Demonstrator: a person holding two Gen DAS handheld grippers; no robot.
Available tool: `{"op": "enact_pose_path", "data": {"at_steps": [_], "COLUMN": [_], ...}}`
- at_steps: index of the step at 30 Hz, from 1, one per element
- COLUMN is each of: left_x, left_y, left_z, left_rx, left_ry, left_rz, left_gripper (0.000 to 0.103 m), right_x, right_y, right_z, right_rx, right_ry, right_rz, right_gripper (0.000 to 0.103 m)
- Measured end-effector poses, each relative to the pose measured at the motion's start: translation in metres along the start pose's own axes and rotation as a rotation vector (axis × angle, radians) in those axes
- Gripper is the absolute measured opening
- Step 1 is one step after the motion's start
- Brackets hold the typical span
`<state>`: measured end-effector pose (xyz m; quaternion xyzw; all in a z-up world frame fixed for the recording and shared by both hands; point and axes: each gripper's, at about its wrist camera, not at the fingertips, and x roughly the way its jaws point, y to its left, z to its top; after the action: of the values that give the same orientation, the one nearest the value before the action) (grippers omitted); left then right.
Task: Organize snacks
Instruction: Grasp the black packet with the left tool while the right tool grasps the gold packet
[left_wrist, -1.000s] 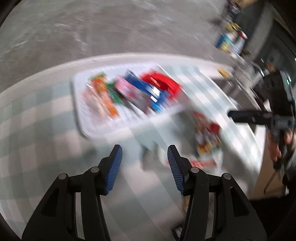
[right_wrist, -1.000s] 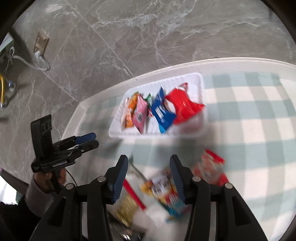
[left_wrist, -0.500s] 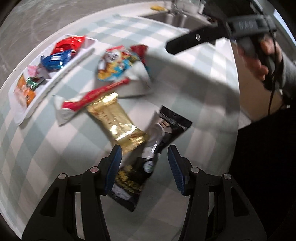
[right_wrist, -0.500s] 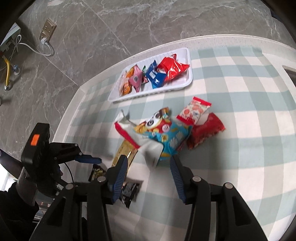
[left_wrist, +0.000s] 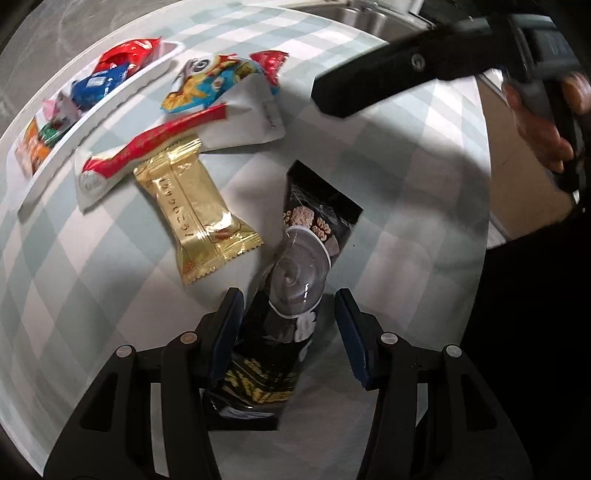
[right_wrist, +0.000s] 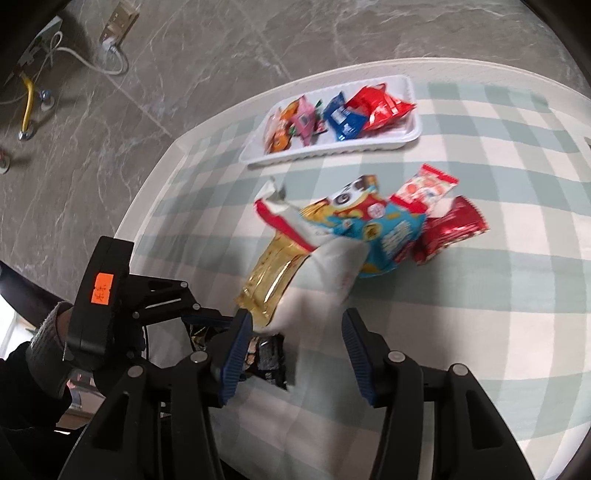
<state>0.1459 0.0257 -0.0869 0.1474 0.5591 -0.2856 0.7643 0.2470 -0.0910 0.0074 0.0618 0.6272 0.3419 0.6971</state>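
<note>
A black snack packet (left_wrist: 306, 236) lies flat on the checked tablecloth (left_wrist: 406, 166). My left gripper (left_wrist: 290, 332) points down over it, jaws open astride its lower half; the right pad stands clear of it. Beside it lie a gold packet (left_wrist: 195, 214), a long red-and-white packet (left_wrist: 147, 147) and a blue cartoon pouch (left_wrist: 221, 85). My right gripper (right_wrist: 297, 350) hovers open, jaws opening, nothing pressed between them, just short of the pouch's (right_wrist: 369, 229) white end and the gold packet (right_wrist: 273, 273). The white tray (right_wrist: 369, 147) at the far edge holds several small snacks.
Two red packets (right_wrist: 450, 229) lie right of the pouch. The table's rounded edge drops to a grey marble floor (right_wrist: 332, 29) with a wall socket and cables (right_wrist: 110, 48). A steel sink (left_wrist: 351, 14) borders the table. A hand and dark sleeve (right_wrist: 40, 354) hold the left gripper.
My left gripper swung away from the tray and came down over the black packet. My right gripper drew back from the tray toward the loose packets, its jaws slightly wider.
</note>
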Motion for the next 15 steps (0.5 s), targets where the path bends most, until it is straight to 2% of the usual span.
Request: {"op": "enact_pose_path", "data": {"at_steps": [8,15], "left_x": [-0.004,-0.008], "left_y": [0.008,0.007], "left_z": [-0.007,-0.012], "left_rx": [-0.116,-0.159], "left_ry": [-0.041,-0.069], "left_rz": [0.007,0.024], "left_gripper": [0.037,0.037], "right_x": [0.032,0.071], "right_y": [0.017,0.025], "right_z": [0.009,0.022], "right_rx": [-0.012,0.006], "right_ry": [0.060,0.129], "right_rz": [0.034,-0.003], "right_gripper": [0.058,0.058]}}
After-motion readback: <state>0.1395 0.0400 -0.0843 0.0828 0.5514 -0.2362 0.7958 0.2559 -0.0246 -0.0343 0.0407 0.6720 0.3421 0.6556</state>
